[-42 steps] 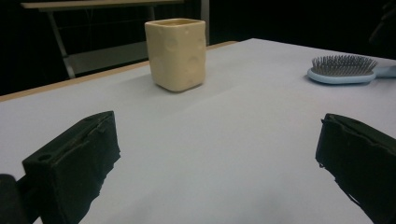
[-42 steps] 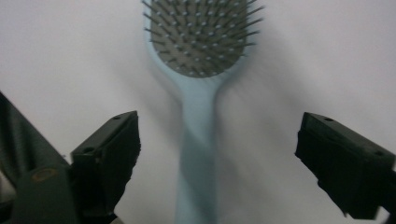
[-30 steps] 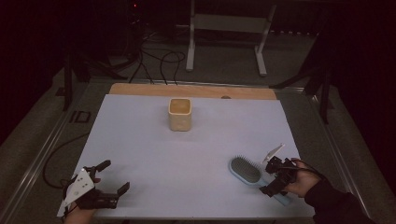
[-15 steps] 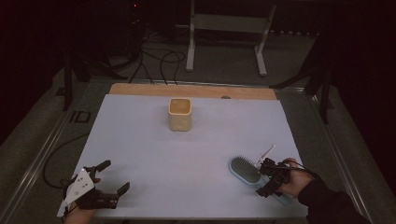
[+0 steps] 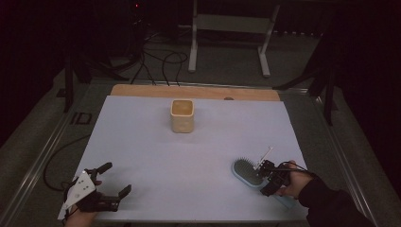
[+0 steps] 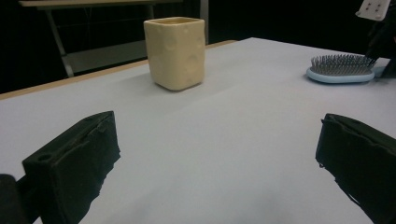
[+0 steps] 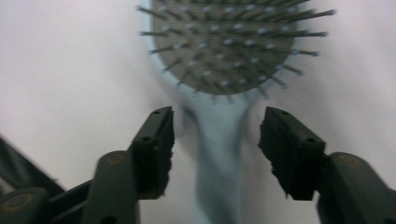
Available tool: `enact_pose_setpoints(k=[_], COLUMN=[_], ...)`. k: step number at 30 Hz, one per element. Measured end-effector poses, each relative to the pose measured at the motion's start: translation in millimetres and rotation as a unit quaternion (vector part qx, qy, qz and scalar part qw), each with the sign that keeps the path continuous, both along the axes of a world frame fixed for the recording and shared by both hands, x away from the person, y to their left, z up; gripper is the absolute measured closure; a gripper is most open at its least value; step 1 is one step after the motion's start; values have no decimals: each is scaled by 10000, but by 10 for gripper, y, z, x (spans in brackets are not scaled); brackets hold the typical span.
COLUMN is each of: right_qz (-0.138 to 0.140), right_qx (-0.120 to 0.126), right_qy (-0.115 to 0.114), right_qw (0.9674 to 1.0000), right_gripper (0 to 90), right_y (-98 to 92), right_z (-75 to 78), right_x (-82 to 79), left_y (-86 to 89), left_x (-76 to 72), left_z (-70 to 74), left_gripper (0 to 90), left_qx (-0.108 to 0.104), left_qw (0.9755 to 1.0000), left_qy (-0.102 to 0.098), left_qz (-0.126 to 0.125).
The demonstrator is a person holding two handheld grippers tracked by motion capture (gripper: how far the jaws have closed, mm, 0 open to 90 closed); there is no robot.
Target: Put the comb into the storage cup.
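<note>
Dark lab, white test table [image 5: 142,142], floor cables [image 5: 156,61], metal stand [image 5: 227,28]

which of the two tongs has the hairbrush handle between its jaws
The right tongs: their jaws, which have just been closing, straddle the pale blue handle of the hairbrush without pressing on it yet. The left tongs stand open over bare table, far from the brush.

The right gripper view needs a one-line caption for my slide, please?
Right gripper jaws, just closing, straddle the pale blue hairbrush handle without yet pressing it.

High view looks down; gripper views sit low, sharing the hairbrush [image 5: 247,170].
</note>
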State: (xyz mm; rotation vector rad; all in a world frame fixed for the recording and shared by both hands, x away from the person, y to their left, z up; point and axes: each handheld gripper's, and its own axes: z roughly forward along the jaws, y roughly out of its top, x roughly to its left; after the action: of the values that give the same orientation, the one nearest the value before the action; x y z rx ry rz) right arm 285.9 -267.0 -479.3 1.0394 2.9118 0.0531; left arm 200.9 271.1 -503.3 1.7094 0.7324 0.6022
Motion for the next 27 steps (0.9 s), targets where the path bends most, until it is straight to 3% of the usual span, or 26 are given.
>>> enact_pose_setpoints(k=[5, 11, 13, 21, 27], right_qz=[-148, -150, -29, 21, -167], right_qx=[-49, -82, -107, -145, -239], right_qy=[84, 192, 166, 143, 148], right_qw=[9998, 9997, 9998, 9998, 9995], right_gripper=[572, 624, 656, 690, 699], right_y=[18, 26, 32, 52, 92], right_z=[-10, -30, -46, -80, -84], right_x=[15, 39, 41, 31, 26], left_y=[0, 0, -1, -6, -4], left_x=[0, 0, 2, 5, 7], left_z=[-1, -2, -4, -12, -15], left_gripper=[0, 0, 0, 0, 0], left_qx=[-3, -6, -7, 12, 6], left_qw=[10000, 10000, 10000, 10000, 10000], left_qy=[1, 5, 8, 33, 49], left_qz=[0, 1, 0, -23, -22])
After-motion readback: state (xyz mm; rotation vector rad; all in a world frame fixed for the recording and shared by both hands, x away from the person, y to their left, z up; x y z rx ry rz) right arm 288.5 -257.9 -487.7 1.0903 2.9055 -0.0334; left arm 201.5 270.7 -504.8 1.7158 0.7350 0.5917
